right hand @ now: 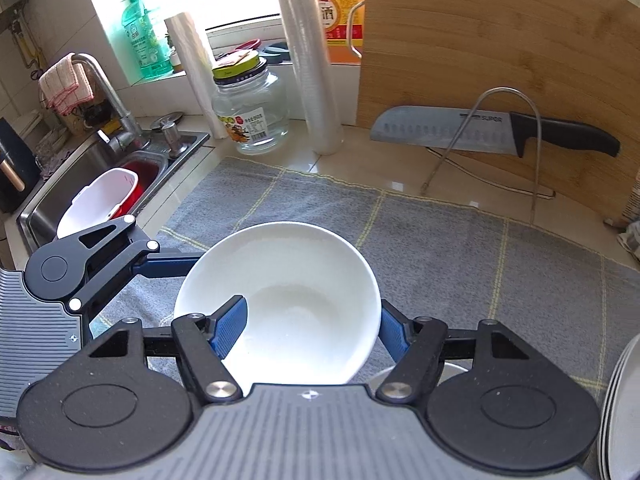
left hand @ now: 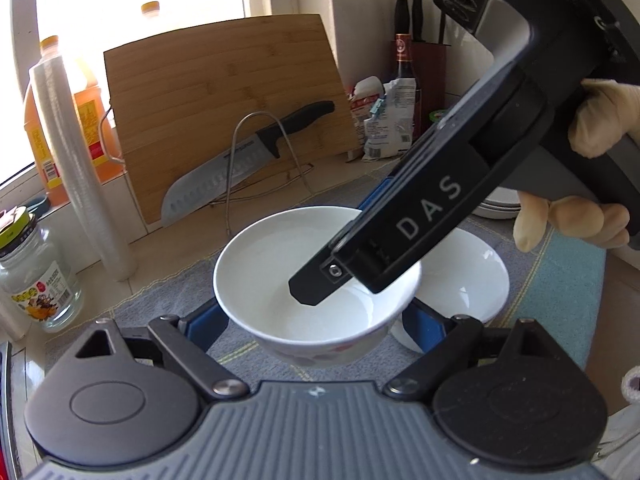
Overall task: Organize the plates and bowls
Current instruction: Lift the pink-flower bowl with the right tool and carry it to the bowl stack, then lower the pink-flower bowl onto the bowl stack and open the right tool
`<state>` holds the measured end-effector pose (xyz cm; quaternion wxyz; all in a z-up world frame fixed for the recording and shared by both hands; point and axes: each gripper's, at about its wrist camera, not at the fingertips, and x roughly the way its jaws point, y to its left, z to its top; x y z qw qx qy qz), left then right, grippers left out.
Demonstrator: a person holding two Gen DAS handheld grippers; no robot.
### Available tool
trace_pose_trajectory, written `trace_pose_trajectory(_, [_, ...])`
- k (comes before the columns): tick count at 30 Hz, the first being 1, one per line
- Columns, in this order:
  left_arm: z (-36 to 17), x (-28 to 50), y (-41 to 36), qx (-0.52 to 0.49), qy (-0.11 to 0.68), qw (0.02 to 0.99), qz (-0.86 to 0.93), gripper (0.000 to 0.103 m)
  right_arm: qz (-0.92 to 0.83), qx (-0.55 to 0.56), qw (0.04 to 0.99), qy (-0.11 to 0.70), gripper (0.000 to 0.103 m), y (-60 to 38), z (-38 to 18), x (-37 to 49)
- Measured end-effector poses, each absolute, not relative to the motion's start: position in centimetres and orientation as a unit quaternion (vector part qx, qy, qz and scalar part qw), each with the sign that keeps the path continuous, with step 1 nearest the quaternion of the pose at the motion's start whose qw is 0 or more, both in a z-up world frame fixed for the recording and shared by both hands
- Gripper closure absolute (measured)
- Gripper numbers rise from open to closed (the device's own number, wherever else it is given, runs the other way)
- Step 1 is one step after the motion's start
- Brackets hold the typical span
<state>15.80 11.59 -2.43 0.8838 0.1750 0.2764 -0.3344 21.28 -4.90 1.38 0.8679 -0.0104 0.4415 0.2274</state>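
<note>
My left gripper (left hand: 312, 314) has its jaws spread wide around the white bowl (left hand: 280, 264), one blue pad against its outer wall on each side. The bowl's patterned foot sits clear of the grey checked cloth (right hand: 460, 240), so I read this as a grasp. The bowl hangs over the cloth's near left part.

My right gripper (right hand: 310, 324) comes in from the other side. One finger reaches down inside the bowl and the other sits just outside the rim, but I cannot tell whether those jaws press on the wall. Its black body reads "DAS", and my gloved right hand (left hand: 600, 120) wraps the handle.

A second bowl (left hand: 464, 280) stands on the cloth just beside the first, and the plates (left hand: 498, 204) are stacked near the cloth's far right edge.

Beyond the cloth's far edge, a knife (right hand: 440, 128) marked "SUPOR" leans on a wire stand against the bamboo cutting board (right hand: 500, 40). The orange bottle (right hand: 340, 20) by the window shows the character "酒". The jar (right hand: 252, 116) has a label too small to read.
</note>
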Motion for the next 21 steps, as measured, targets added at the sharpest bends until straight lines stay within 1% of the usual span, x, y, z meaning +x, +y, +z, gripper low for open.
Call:
trace_pose_trajectory(10, [-2.3,14.6,7.5,0.182,0.258,0.869,-0.382,0.01,0.171,0.003,0.884,0.435,0.028,-9.3,2.0,18.8])
trace_pose_trajectory(21, [-3.2,14.7,5.1,0.177,0.276,0.85,-0.412,0.01,0.136,0.017,0.884,0.446,0.028,-11.9,0.8,17.8])
